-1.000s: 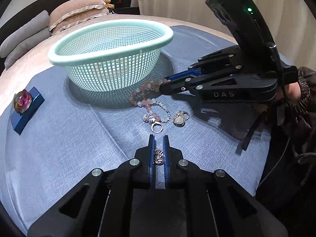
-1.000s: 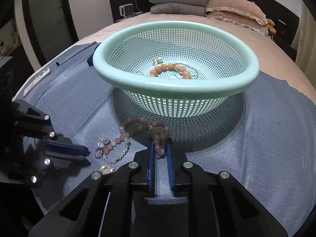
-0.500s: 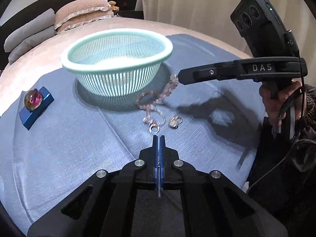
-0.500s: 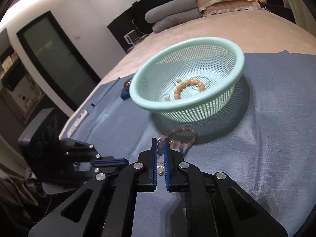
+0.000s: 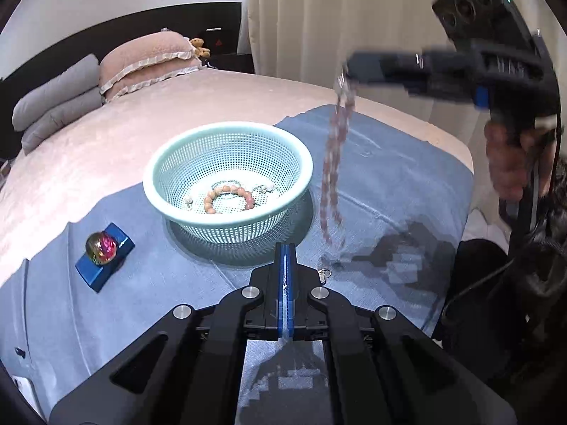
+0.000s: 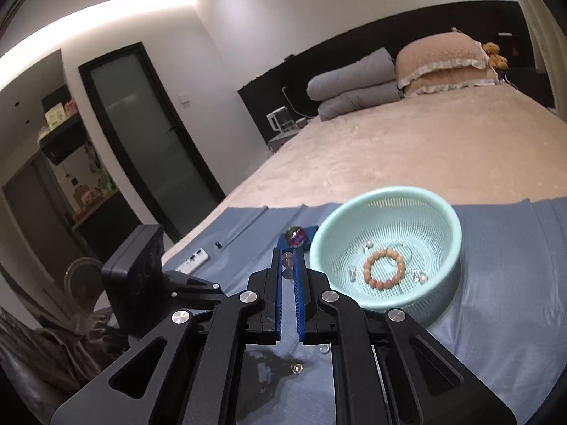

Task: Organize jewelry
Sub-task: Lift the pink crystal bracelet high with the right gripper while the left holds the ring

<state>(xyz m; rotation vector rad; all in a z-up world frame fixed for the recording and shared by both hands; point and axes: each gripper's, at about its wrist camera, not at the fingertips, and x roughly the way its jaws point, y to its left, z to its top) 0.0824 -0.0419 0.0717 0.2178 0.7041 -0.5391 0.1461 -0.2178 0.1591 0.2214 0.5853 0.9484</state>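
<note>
A mint green mesh basket (image 5: 226, 148) (image 6: 439, 209) sits on a blue cloth and holds an orange bead bracelet (image 5: 228, 200) (image 6: 384, 271) and small silver pieces. My right gripper (image 6: 287, 265) (image 5: 349, 71) is shut on a pink bead necklace (image 5: 333, 170) that hangs blurred in the air right of the basket. Its beads (image 6: 287, 260) show between the fingers. My left gripper (image 5: 285, 255) is shut, raised in front of the basket. In the earlier views it closed on a small silver ring, which is hidden now. A small ring (image 5: 325, 274) (image 6: 324, 349) and a pendant (image 6: 297, 368) lie on the cloth.
A blue block with an iridescent glass ball (image 5: 101, 244) (image 6: 297, 236) lies left of the basket. The blue cloth (image 5: 389, 191) covers the foot of a beige bed with pillows (image 5: 149, 60) at the head. A white power strip (image 6: 194, 260) lies at the cloth's edge.
My right gripper closed on the pink bead necklace and lifted it high off the cloth. My left gripper shut on the small ring and rose up and back from the jewelry pile.
</note>
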